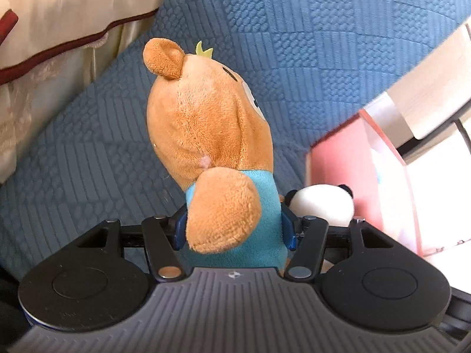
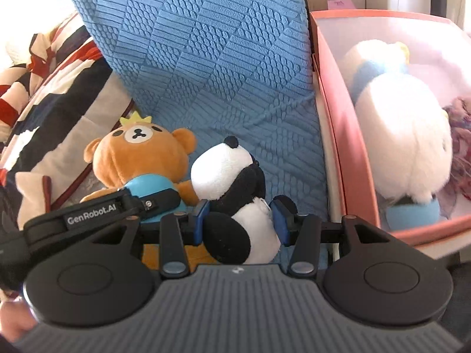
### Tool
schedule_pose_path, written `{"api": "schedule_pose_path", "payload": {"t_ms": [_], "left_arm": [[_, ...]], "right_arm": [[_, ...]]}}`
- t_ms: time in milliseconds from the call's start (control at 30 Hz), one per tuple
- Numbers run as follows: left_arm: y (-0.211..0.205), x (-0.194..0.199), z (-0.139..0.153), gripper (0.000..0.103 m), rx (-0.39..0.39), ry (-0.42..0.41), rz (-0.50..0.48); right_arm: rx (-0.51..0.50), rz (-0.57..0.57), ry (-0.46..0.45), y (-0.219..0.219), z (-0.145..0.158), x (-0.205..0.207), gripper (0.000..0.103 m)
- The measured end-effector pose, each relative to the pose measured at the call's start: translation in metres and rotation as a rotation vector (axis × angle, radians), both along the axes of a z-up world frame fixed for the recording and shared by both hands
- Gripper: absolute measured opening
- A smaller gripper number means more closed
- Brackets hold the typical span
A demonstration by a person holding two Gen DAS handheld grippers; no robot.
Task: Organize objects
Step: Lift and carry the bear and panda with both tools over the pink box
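Note:
My left gripper (image 1: 234,229) is shut on a brown plush bear (image 1: 206,123) with a blue shirt and a small yellow crown, gripping its body. The bear also shows in the right wrist view (image 2: 138,156), with the left gripper (image 2: 153,203) clamped around its shirt. My right gripper (image 2: 240,220) is shut on a black-and-white plush panda (image 2: 232,188), held by its body right beside the bear. The panda's head (image 1: 321,203) peeks out behind the bear in the left wrist view. Both toys are held over a blue textured sofa cover (image 2: 206,58).
A pink storage bin (image 2: 332,117) stands to the right, holding a large white plush toy (image 2: 406,135) and other soft items. The bin also shows in the left wrist view (image 1: 338,158). A striped blanket (image 2: 44,82) lies at left. A cream cushion (image 1: 59,29) lies at upper left.

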State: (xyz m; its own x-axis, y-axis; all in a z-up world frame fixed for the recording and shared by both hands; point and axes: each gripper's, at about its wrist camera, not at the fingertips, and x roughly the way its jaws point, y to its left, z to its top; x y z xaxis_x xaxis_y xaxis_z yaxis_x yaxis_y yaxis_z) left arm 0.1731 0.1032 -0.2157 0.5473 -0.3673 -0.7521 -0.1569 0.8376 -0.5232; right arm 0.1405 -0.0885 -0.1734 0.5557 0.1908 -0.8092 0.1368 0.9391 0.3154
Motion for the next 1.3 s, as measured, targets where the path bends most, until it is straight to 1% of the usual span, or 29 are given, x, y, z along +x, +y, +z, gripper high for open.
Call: {"api": "schedule_pose_path", "payload": {"t_ms": [133,233,433,567,700,833,967,1133,1300], "left_arm": [[-0.006,-0.015,0.013,0.065,0.001,-0.002,-0.018],[-0.006,-0.026,0.022,0.065,-0.011,0.0,-0.013],[-0.006,-0.045,0.048,0.065,-0.037,0.013,0.005],[-0.011,-0.053,0.071,0.065,-0.036,0.006,-0.002],[-0.02,-0.056,0.094,0.065,-0.025,0.007,-0.016],[-0.037,-0.055,0.118,0.065,-0.032,-0.002,-0.035],[-0.051,-0.052,0.14,0.065,-0.039,-0.031,-0.022],[-0.076,-0.044,0.167,0.065,-0.031,-0.057,-0.04],[-0.105,-0.036,0.197,0.065,-0.001,-0.115,-0.07]], "right_arm": [[0.014,-0.005,-0.004,-0.002,0.01,-0.014,0.049],[0.038,-0.005,-0.006,-0.004,0.018,-0.02,0.049],[0.048,0.017,-0.014,-0.003,0.042,-0.032,0.049],[0.071,0.012,-0.014,-0.014,0.065,-0.037,0.049],[0.053,0.032,-0.046,-0.025,0.093,-0.04,0.049],[0.1,0.031,-0.062,-0.043,0.112,-0.043,0.049],[0.097,0.032,-0.069,-0.061,0.128,-0.043,0.049],[0.099,0.022,-0.098,-0.093,0.148,-0.038,0.049],[0.182,-0.001,-0.124,-0.125,0.159,-0.033,0.05]]}}
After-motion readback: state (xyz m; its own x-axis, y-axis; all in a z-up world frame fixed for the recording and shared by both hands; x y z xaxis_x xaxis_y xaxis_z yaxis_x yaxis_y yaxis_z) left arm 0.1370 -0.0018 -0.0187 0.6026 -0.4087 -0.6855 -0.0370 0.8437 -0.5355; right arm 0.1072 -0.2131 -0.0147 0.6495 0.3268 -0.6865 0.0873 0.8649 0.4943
